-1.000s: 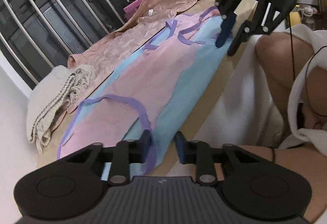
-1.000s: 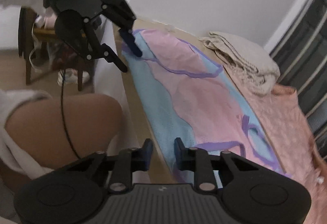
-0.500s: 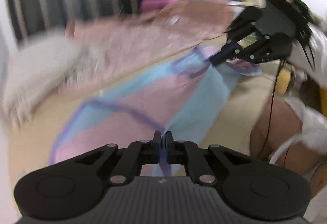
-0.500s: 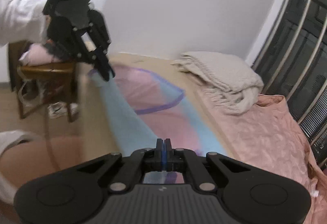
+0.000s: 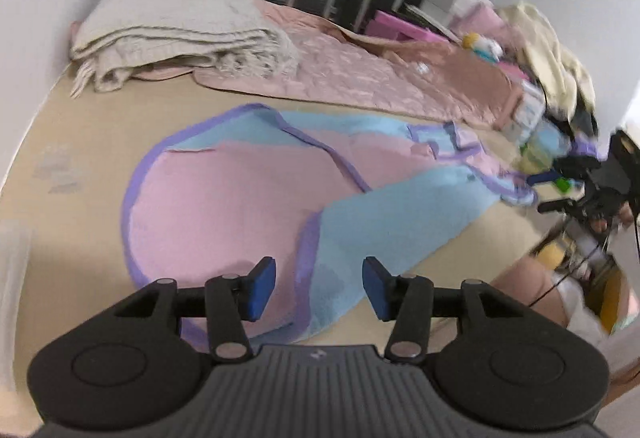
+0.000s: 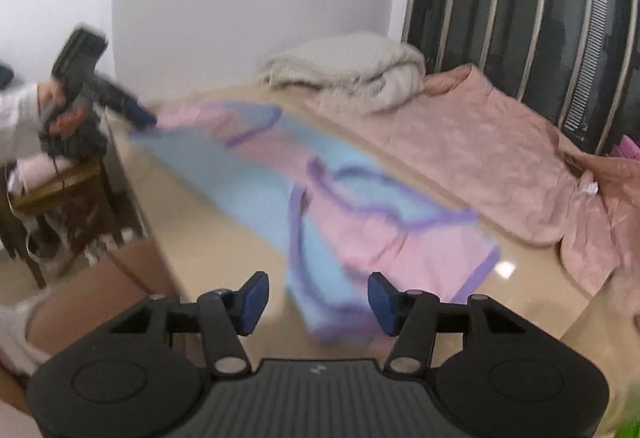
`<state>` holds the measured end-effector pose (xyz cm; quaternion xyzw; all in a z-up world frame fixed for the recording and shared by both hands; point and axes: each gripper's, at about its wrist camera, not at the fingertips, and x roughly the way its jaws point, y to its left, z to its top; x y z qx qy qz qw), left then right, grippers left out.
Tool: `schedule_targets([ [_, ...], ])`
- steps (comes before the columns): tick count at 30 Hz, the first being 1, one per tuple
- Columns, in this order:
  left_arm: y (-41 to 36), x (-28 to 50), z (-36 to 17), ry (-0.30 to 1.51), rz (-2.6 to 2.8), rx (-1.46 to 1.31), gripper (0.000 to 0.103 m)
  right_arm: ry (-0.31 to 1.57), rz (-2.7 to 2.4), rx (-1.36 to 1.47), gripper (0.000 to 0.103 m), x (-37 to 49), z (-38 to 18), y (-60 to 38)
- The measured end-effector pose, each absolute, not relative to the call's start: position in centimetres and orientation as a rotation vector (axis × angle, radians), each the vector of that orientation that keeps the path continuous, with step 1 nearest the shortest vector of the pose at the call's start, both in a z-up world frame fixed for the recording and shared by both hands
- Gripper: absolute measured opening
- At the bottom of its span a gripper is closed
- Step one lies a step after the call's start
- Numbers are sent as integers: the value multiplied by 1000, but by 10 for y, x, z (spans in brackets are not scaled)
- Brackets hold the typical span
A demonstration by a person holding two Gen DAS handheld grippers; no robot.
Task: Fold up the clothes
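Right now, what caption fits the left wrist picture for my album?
Open left hand-held gripper above a pink-and-blue garment lying on the tan surface.

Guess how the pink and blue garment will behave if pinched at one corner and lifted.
The garment probably droops: it lies flat with soft folds, so it looks thin and floppy. Likely light. It may slide on the table, which looks smooth and shows a glare spot in the right wrist view.
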<state>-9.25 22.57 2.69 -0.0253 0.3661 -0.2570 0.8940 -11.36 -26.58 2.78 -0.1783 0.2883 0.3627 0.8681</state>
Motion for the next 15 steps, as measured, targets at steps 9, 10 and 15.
schedule_targets([
  [9,224,-98,19,731,-466,58,26,695,787,-300,4,-99,28,-273],
  [10,225,-96,20,736,-461,64,24,694,797,-303,4,-97,37,-277],
  [15,231,-78,22,748,-416,80,22,675,708,-414,6,-78,70,-279],
])
